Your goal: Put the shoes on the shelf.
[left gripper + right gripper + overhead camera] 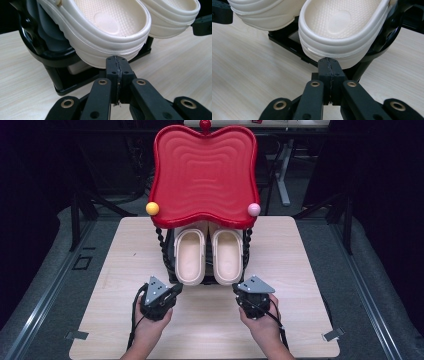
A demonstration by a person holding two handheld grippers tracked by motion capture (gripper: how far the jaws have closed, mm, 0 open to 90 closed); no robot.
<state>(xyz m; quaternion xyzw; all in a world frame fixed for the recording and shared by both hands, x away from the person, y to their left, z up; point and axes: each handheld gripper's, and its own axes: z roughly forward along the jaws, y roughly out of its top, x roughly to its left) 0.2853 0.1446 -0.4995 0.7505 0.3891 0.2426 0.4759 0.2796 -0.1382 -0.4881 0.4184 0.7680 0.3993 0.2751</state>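
Left clog (190,256) straight ahead of left gripper (175,289), right clog (228,255) ahead of right gripper (237,290); long axes near-far on rack (170,270); both grippers fully closed, nothing held.

A lab: a lone wooden table (120,270) stands on grey floor (45,265), with dark curtains (385,180) and stand legs (80,215) around.

Open pale wooden tabletop (210,330) either side of black twisted-post rack (165,251), red wavy plastic tray (204,175) overhanging cream rubber clogs (190,256).
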